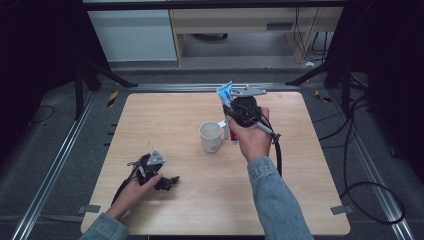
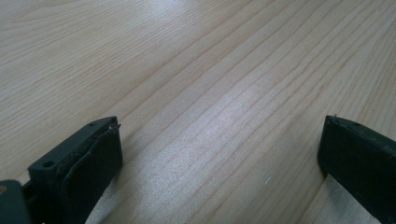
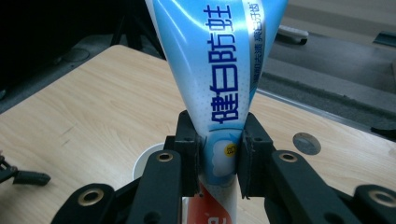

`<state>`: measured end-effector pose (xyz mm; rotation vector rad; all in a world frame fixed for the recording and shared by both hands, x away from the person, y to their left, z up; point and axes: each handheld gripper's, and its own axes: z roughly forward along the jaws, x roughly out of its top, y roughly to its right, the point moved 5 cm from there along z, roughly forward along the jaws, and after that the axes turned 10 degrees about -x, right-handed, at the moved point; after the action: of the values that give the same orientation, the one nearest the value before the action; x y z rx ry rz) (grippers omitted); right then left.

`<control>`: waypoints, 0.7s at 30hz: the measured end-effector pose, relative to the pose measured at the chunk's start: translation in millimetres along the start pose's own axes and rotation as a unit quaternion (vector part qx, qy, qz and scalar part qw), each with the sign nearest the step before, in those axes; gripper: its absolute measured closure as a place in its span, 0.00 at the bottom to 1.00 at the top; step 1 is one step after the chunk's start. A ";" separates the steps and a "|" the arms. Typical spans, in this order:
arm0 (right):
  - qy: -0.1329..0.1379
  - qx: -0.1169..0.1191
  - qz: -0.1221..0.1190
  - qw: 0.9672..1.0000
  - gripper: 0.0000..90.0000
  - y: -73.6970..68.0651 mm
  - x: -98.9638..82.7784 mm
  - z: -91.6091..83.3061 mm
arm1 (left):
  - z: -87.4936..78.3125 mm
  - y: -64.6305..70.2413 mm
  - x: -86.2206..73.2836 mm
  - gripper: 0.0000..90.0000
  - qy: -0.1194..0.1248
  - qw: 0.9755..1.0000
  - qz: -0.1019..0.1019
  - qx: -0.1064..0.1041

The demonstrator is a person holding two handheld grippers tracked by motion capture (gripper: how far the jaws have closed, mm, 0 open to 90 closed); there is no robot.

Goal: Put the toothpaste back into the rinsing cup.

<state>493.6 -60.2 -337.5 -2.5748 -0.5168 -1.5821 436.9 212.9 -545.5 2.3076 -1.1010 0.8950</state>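
A blue and white toothpaste tube (image 3: 219, 70) stands upright between the jaws of my right gripper (image 3: 219, 156), which is shut on it near its lower half. In the high view the tube (image 1: 226, 95) is held just right of a white mug (image 1: 210, 136) at the table's middle, with my right gripper (image 1: 231, 121) raised above the wood. The mug's rim (image 3: 145, 161) peeks out below the jaws in the right gripper view. My left gripper (image 1: 170, 182) rests on the table at the front left, and its jaws (image 2: 219, 154) stand wide open over bare wood.
The wooden table (image 1: 165, 115) has bare room around the mug. Metal rails (image 1: 65, 150) run along both sides of the table. Black cables (image 1: 350, 170) trail on the floor at the right. A cabinet (image 1: 135, 35) stands beyond the far edge.
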 end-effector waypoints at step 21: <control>0.061 -0.022 0.027 0.998 0.81 -14.6 15.8 3.5 | 0.1 0.0 0.1 0.00 0.000 1.000 0.000 0.000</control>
<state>498.4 -41.8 -326.9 -2.4805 -0.4038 -1.7367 437.0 212.8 -545.5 2.3083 -1.1003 0.8948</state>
